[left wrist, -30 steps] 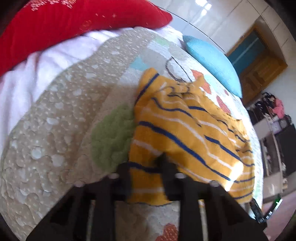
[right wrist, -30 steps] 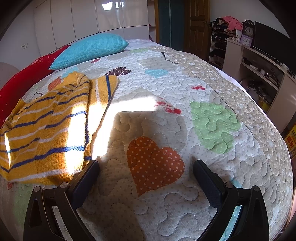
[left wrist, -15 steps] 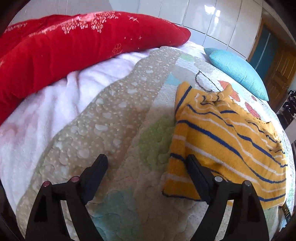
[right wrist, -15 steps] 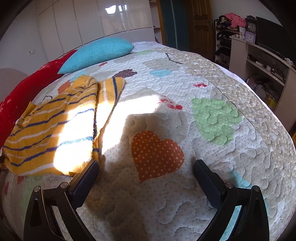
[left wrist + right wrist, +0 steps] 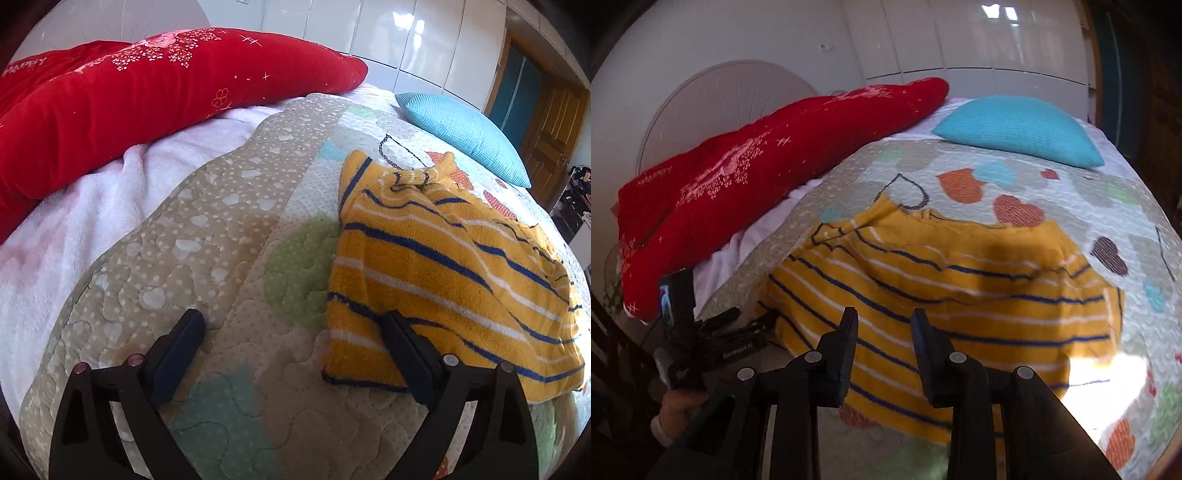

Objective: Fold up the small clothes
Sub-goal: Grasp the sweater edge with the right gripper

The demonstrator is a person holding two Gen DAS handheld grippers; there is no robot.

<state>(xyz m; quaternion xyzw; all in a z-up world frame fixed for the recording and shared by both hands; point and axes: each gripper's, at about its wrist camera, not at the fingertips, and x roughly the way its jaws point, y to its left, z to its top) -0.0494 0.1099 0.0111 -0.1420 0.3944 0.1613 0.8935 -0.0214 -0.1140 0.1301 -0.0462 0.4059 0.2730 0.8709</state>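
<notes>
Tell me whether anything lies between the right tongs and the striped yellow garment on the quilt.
Nothing visible does. The right tongs, their jaws closing with nothing between them, hang directly over the yellow striped garment, which lies uncovered on the quilt. The left tongs sit at its far edge, clear of that path.

A quilt (image 5: 236, 229) patterned with coloured hearts covers a bed. A long red pillow (image 5: 147, 96) lies along its head, over a white blanket (image 5: 110, 192). A blue cushion (image 5: 465, 136) rests beside glossy white wardrobe doors (image 5: 406, 40).
</notes>
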